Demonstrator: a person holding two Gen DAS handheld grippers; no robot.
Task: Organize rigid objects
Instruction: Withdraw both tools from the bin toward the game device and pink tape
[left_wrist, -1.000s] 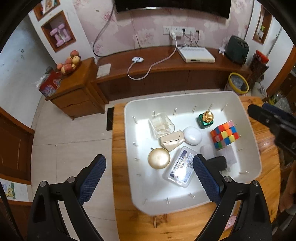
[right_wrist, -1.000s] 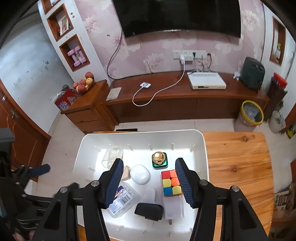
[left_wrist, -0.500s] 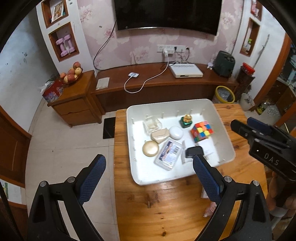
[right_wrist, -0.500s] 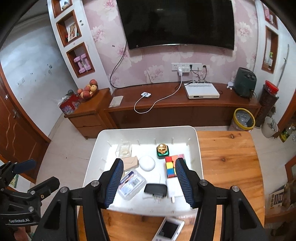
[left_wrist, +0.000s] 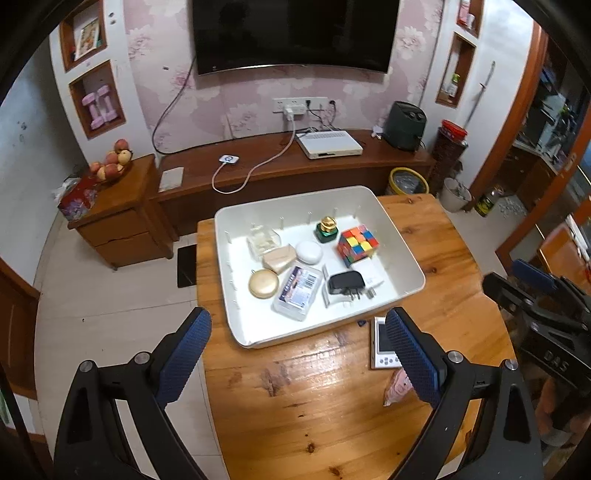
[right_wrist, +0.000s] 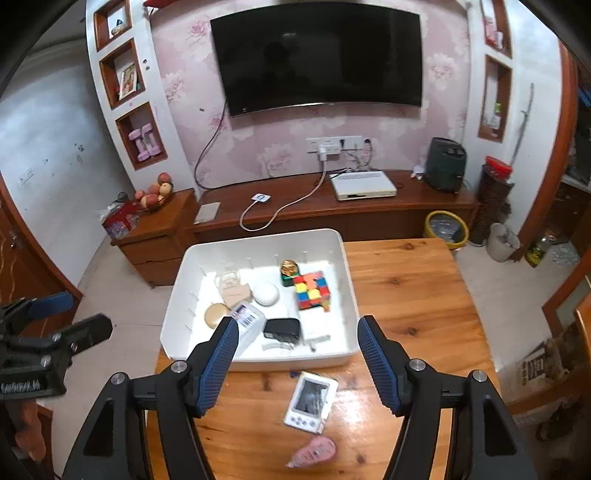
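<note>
Wooden table (right_wrist: 399, 295) fills mid-frame, its white bin (right_wrist: 347, 284) already stocked, while the empty right gripper (right_wrist: 295, 365) is opening above the handheld (right_wrist: 310, 400) at lower centre, likely next, needing a descent; left gripper (left_wrist: 295, 354) hangs wide.

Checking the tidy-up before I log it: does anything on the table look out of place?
Yes. Most items sit in the white bin, but two lie loose on the table in front of it: a white handheld device lying askew, and a small pink object nearer the table's edge.
</note>
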